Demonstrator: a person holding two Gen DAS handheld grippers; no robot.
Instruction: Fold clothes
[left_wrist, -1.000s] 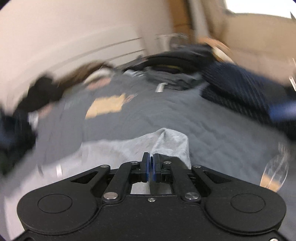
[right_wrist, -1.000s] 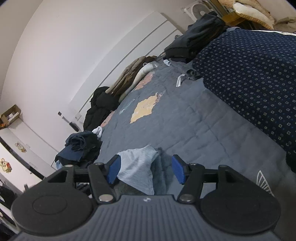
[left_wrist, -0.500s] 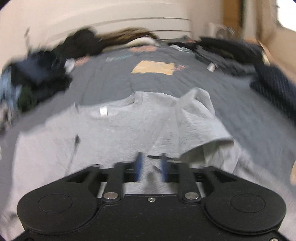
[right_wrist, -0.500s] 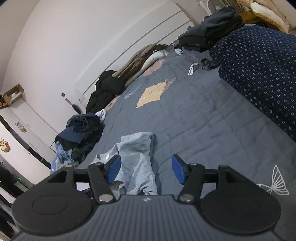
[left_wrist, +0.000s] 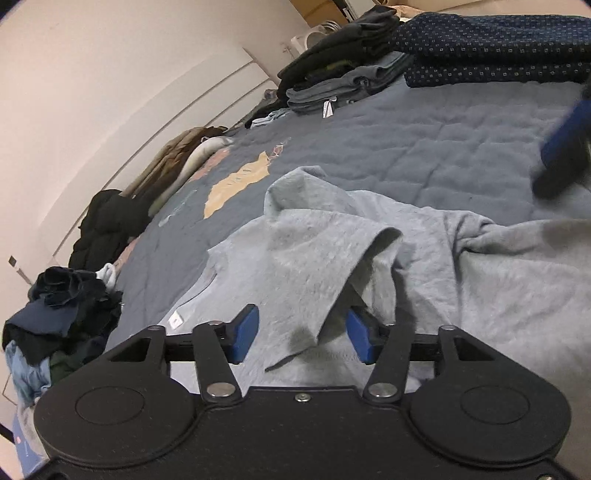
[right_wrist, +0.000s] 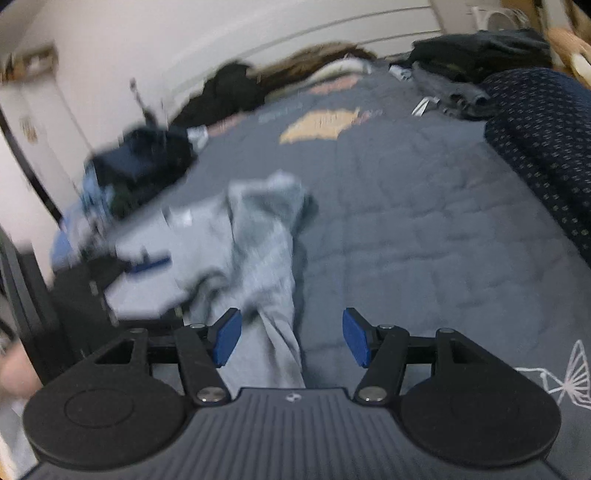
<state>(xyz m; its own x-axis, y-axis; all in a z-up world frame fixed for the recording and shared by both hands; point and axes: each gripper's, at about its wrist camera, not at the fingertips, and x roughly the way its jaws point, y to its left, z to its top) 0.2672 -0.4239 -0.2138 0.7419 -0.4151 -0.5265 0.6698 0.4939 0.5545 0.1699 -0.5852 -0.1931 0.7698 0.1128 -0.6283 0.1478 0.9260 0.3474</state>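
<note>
A light grey T-shirt lies rumpled on the blue-grey quilt, one sleeve folded over its body. My left gripper hangs low over it. Its jaws are opening, and the folded sleeve's edge sits loose between the blue pads, not pressed. In the right wrist view, which is blurred, the T-shirt runs as a bunched strip toward my right gripper. That gripper stands open above the strip's near end. A blurred blue pad of the right gripper shows at the left view's right edge.
A heap of dark clothes sits at the bed's left edge, with a black jacket along the wall behind it. Folded dark garments are stacked at the far end beside a navy dotted duvet. Quilt lies bare to the right.
My left gripper was shut, then opened and sank toward the shirt while rolling. My right gripper stayed open, rolled level and shifted over the shirt's near end.
</note>
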